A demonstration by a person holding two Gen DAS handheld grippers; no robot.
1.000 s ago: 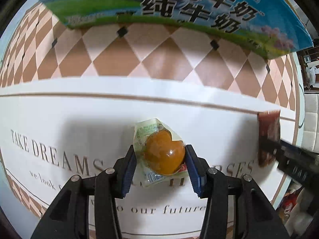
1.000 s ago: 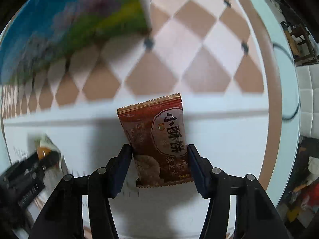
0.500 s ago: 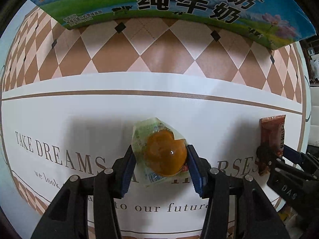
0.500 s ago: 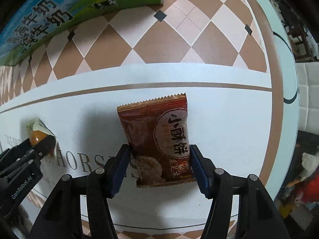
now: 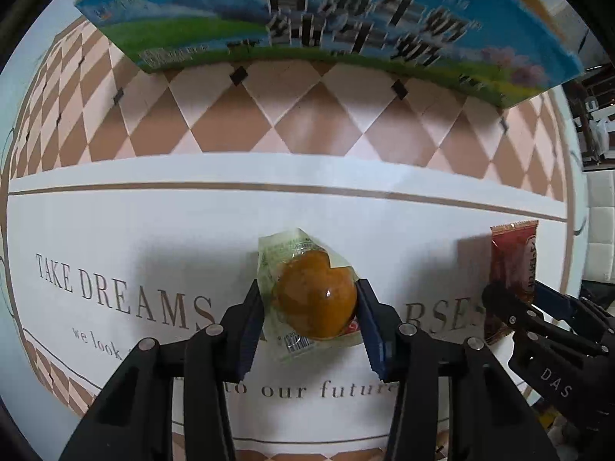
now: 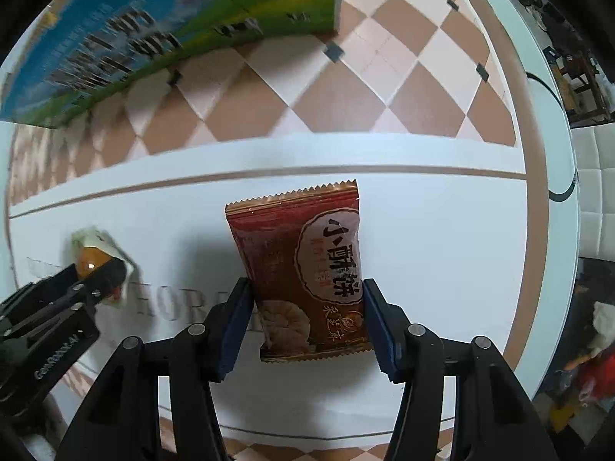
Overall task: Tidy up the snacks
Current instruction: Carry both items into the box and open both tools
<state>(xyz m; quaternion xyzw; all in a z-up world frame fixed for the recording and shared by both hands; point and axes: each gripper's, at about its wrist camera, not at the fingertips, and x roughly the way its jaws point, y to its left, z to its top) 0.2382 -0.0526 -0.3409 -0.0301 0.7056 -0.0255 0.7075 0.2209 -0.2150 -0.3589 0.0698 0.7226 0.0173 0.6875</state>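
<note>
My left gripper [image 5: 309,320] is shut on a clear packet holding an orange-brown braised egg [image 5: 315,299], held above the white tablecloth. My right gripper [image 6: 307,319] is shut on a red-brown biscuit packet [image 6: 303,269] with Chinese print. In the left wrist view the biscuit packet [image 5: 513,265] and right gripper [image 5: 511,307] show at the right edge. In the right wrist view the egg packet [image 6: 92,255] and left gripper [image 6: 96,280] show at the left. A blue and green milk carton box [image 5: 326,27] stands at the far side of the table, also in the right wrist view [image 6: 153,34].
The tablecloth [image 5: 153,230] is white with printed lettering and a brown and pink diamond border [image 5: 307,123]. The table's right edge [image 6: 553,176] curves past white chairs and clutter on the floor.
Both grippers have moved slightly back from the milk box with their packets still held. The box now sits a little farther and looks blurred by motion.
</note>
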